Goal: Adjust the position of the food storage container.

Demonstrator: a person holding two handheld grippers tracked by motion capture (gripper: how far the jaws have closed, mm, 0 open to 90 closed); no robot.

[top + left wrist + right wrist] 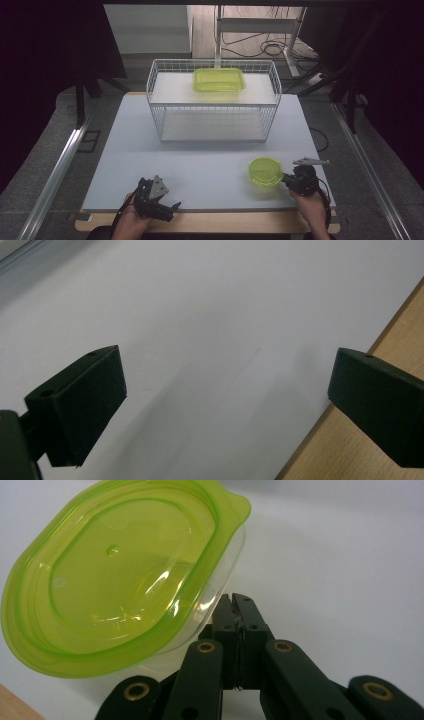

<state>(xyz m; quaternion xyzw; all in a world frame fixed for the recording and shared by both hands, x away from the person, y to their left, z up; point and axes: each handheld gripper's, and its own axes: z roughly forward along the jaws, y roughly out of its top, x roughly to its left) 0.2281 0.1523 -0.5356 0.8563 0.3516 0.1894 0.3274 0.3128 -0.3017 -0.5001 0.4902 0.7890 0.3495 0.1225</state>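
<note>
Your right gripper (283, 177) has its jaws pinched together on the edge of the small round container (265, 171), a clear tub under a lime-green lid. From the right gripper view the two black jaws meet at the tub's clear wall just below the lid's rim, and the round container (125, 580) sits tilted, its lid facing the camera with a small pouring tab at the top right. You hold it at the near right part of the white board (200, 150), just above or on the surface; which of the two you cannot tell from above.

Your left gripper (172, 206) rests at the near left edge of the board with its jaws spread wide and nothing between them. In the left gripper view the two pads stand far apart over bare white board, with the wooden table edge (385, 330) under the right-hand one.

Farther out, in the middle of the board, stands a white wire basket (212, 100) with two levels. On its upper shelf, toward the back, lies a rectangular container (219, 80) with the same lime-green lid, well apart from the round one in your grip.
</note>
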